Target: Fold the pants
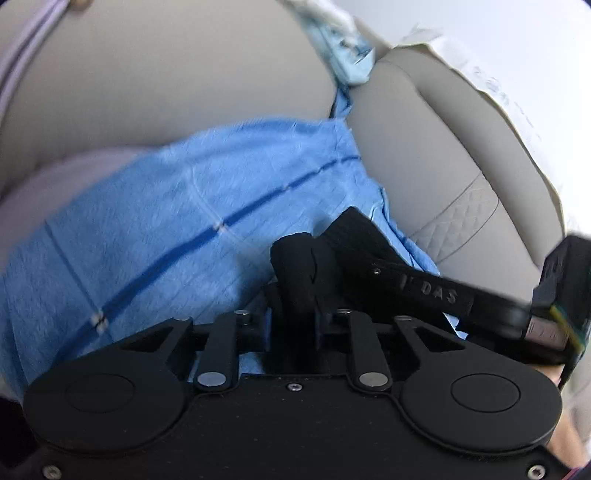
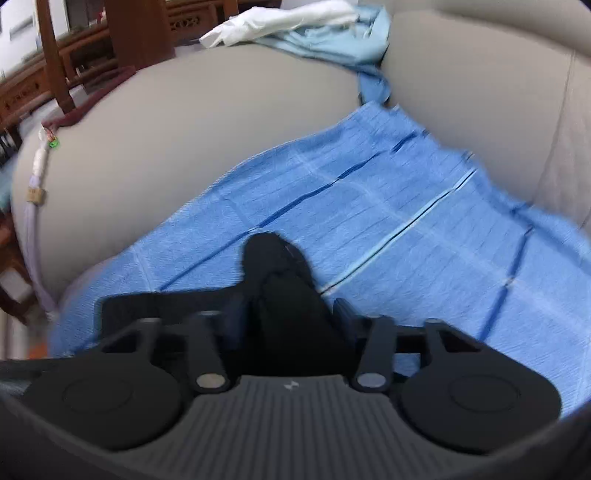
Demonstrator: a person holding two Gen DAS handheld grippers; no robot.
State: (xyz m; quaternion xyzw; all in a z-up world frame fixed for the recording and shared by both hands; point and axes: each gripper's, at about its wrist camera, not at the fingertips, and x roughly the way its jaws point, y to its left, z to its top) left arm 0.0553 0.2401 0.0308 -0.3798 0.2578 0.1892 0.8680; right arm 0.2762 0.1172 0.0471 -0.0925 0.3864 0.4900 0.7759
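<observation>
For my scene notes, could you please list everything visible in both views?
pants: one, blue with dark stripes, spread on the sofa seat
sofa: one, beige, under the pants
light blue cloth: one, bunched at the sofa's back
white cloth: one, beside the light blue cloth
wooden furniture: brown, behind the sofa
left tongs: black, nearly shut, over the pants
right tongs: black, close together, over the pants

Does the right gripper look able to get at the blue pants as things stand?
Probably yes: the right gripper sits low over the blue pants spread on the grey sofa, with nothing between them.
</observation>
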